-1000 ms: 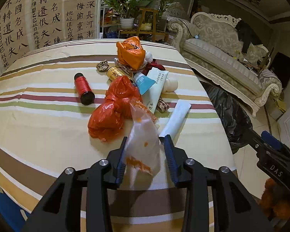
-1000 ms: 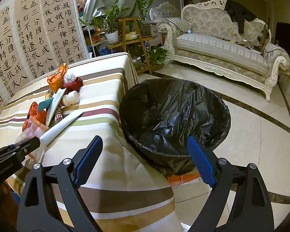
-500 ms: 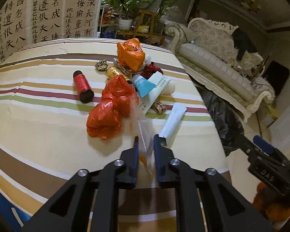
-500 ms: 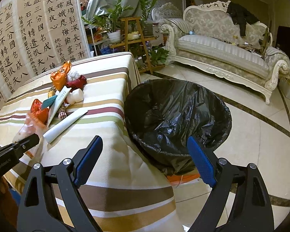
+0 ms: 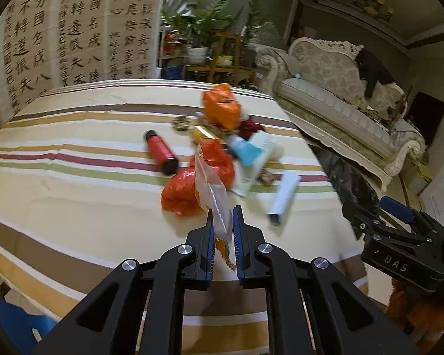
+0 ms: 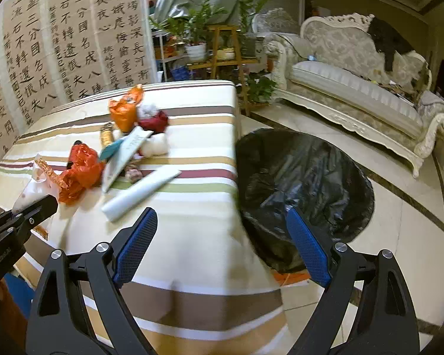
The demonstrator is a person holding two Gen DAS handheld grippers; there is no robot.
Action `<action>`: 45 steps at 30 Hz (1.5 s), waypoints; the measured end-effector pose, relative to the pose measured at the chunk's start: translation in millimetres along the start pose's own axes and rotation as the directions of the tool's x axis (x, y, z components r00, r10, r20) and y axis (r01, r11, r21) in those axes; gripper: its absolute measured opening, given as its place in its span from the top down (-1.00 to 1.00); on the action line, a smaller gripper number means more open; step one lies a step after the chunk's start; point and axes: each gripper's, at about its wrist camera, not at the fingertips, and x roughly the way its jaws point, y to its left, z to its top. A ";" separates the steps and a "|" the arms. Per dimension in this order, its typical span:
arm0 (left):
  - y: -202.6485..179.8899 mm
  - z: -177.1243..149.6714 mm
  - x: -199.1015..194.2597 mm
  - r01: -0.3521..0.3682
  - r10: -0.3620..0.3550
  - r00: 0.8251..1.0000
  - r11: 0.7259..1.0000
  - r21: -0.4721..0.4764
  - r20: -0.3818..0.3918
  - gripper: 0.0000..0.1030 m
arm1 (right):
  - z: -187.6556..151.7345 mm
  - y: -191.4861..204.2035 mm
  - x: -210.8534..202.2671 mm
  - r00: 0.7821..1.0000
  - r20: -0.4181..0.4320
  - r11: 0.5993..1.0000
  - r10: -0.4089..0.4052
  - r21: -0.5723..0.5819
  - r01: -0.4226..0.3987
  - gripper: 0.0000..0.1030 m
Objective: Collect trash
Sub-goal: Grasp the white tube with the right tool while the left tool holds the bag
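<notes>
My left gripper [image 5: 223, 236] is shut on a clear plastic bag with orange print [image 5: 214, 198] and holds it above the striped table [image 5: 74, 183]; the bag also shows in the right wrist view [image 6: 37, 185]. Behind it lie a red plastic bag [image 5: 198, 180], a red bottle [image 5: 161, 153], an orange bag [image 5: 222, 109], a white tube [image 5: 284, 198] and other litter. My right gripper [image 6: 222, 242] is open and empty, over the table's edge beside the black-lined trash bin [image 6: 302, 189].
A cream sofa [image 6: 355, 88] stands at the right on the tiled floor. A plant stand [image 6: 222, 47] and a calligraphy screen [image 6: 59, 44] are behind the table. A blue seat [image 5: 11, 322] is at the lower left.
My left gripper closed on the clear bag and lifted it off the table. The right gripper stayed open and shifted slightly left, toward the table.
</notes>
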 end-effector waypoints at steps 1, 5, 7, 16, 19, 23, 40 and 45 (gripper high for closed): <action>4.6 -0.2 -0.1 -0.003 0.003 1.000 1.000 -0.006 0.001 0.76 | 1.8 5.5 0.5 1.000 0.000 1.000 0.003 -0.009 -0.003 -0.69; 21.4 2.7 -4.5 -0.007 0.007 1.000 1.000 -0.024 0.009 0.76 | 10.7 29.8 6.8 1.000 -0.006 0.999 0.024 -0.047 -0.024 -0.69; 25.7 3.6 -8.9 0.000 0.000 1.000 1.000 -0.026 0.018 0.76 | 16.1 44.1 13.5 0.999 -0.018 0.997 0.036 -0.065 -0.037 -0.69; 46.2 0.1 -8.9 -0.013 0.013 1.000 0.998 -0.060 0.011 0.76 | 18.7 72.6 37.5 0.997 -0.081 0.991 0.010 -0.134 -0.021 -0.69; 47.2 -1.5 -7.7 -0.012 0.012 1.000 0.998 -0.062 0.007 0.76 | 14.1 65.0 40.0 0.994 -0.107 0.991 -0.009 -0.131 -0.005 -0.62; 42.9 -2.8 -4.5 0.008 -0.008 1.000 0.998 -0.057 0.001 0.76 | 8.8 50.1 41.4 0.990 -0.140 0.995 -0.008 -0.100 -0.006 -0.43; 37.2 -2.2 6.2 -0.032 0.032 0.999 0.999 -0.038 0.003 0.76 | 16.7 43.3 52.8 0.990 -0.129 0.994 0.055 -0.087 -0.067 0.41; 31.9 -2.1 7.4 -0.066 0.066 0.998 0.998 -0.017 0.010 0.76 | 14.9 38.1 50.3 0.988 -0.127 0.992 0.086 -0.076 -0.096 0.69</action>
